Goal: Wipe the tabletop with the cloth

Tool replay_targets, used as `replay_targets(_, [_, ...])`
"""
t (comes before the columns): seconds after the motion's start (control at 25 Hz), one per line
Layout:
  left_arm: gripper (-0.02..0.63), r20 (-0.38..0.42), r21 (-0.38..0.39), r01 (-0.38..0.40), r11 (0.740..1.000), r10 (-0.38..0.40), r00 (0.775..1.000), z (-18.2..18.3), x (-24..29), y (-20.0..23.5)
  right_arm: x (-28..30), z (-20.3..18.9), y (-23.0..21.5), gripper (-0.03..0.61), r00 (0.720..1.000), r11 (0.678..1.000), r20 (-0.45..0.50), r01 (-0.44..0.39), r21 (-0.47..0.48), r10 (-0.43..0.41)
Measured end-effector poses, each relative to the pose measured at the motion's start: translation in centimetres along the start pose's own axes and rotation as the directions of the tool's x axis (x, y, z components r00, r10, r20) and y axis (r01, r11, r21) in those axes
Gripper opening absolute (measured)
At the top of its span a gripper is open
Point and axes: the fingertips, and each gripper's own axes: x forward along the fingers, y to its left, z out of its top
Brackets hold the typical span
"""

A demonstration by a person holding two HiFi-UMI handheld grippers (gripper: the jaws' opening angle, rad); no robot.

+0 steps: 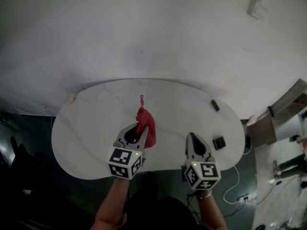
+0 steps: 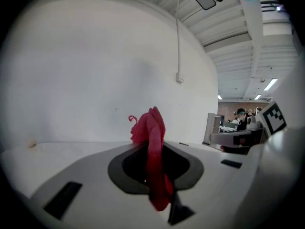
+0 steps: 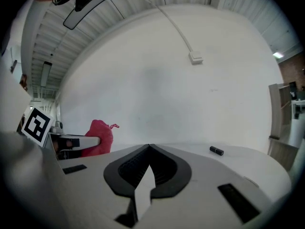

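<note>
A red cloth (image 1: 146,124) is bunched up between the jaws of my left gripper (image 1: 142,127), over the middle of the white oval tabletop (image 1: 96,123). In the left gripper view the red cloth (image 2: 151,147) runs down through the closed jaws and sticks up past their tips. My right gripper (image 1: 192,137) hovers near the table's front right edge, shut with nothing in it; its jaws (image 3: 148,147) meet at the tips. From the right gripper view the cloth (image 3: 98,137) shows at the left.
A small dark cylinder (image 1: 215,105) lies at the table's right back. A small black block (image 1: 219,142) sits near the right edge. A white wall stands behind the table. Cables and furniture are on the floor at right.
</note>
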Motion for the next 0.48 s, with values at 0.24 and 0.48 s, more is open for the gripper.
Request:
replay_targets(0.24, [0.060,-0.034,-0.020,0.058,0.998,-0.059,0.998,0.0,4.4,1.5,3.0,0.0,-1.2,0.003,0.998,0.998,-0.022,0.057,0.013,-0.057])
replay_targets(0.48, [0.060,-0.101,-0.035,0.129,0.991,-0.132,0.986,-1.2,9.2,0.8,5.2,-0.1,-3.5,0.003,0.996,0.996,-0.039,0.084,0.042,-0.082])
